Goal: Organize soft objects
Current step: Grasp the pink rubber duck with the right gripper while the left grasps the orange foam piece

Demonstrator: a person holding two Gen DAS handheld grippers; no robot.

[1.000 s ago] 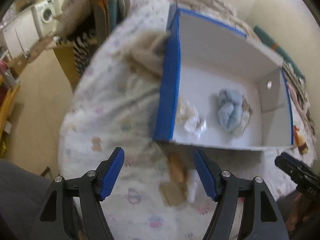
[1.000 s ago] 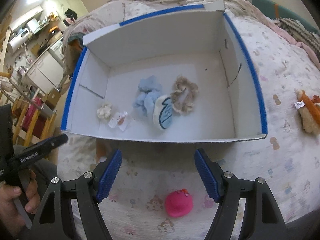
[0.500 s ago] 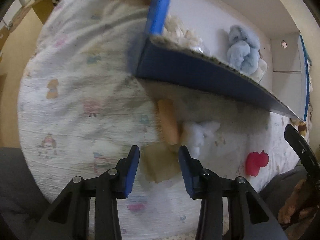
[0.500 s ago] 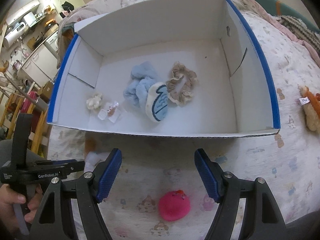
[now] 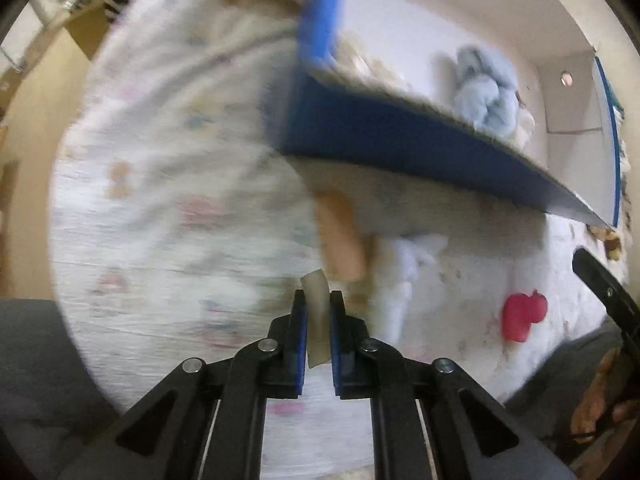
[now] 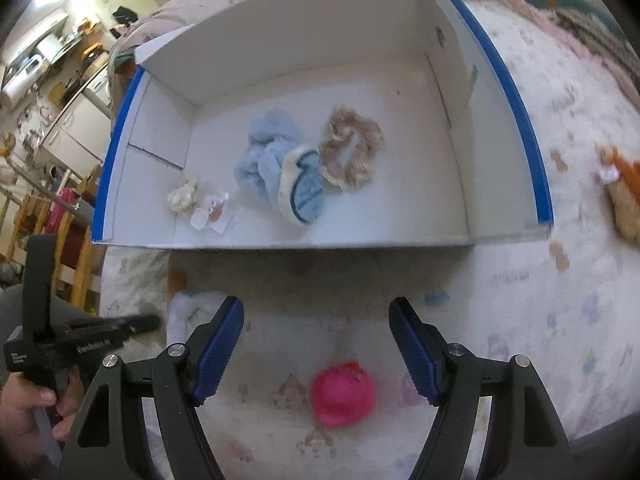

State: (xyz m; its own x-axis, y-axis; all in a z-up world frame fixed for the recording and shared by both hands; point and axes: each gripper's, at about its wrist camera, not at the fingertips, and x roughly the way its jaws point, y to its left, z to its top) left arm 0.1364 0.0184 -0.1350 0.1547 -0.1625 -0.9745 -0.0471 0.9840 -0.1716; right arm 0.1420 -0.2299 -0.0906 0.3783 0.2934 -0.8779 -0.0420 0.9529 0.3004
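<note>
Now clamped: left gripper (image 5: 318, 322), jaws drawn in from a wide spread a second ago to pinch a beige tag-like flap (image 5: 316, 312) between the blue pads (image 5: 300, 340). Half a second back, pads only half narrowed on either side of that same beige piece; now pressed tight against it, with a sliver poking out above the tips. Belongs, by the look of it, to the soft toy lying on the bedspread (image 5: 160, 200) in front of the box: an orange plush part (image 5: 340, 236) and a white fluffy part (image 5: 404, 264) just beyond the grip, touching or nearly so, though motion blur hides the join. Suggests a pick just secured and a lift toward the white cardboard box (image 6: 360, 242) next.

Right gripper (image 6: 316, 344) spread wide and holding nothing, hovering above a pink plush (image 6: 343, 394) on the bedspread, near the box's front wall. Already inside the box: a light blue fluffy item (image 6: 268, 156), a beige scrunchie (image 6: 352, 152), a cream plush bit (image 6: 183, 196) and a small wrapped packet (image 6: 212, 212). Still outside, off to the right: a brown-and-orange plush (image 6: 624, 196).
</note>
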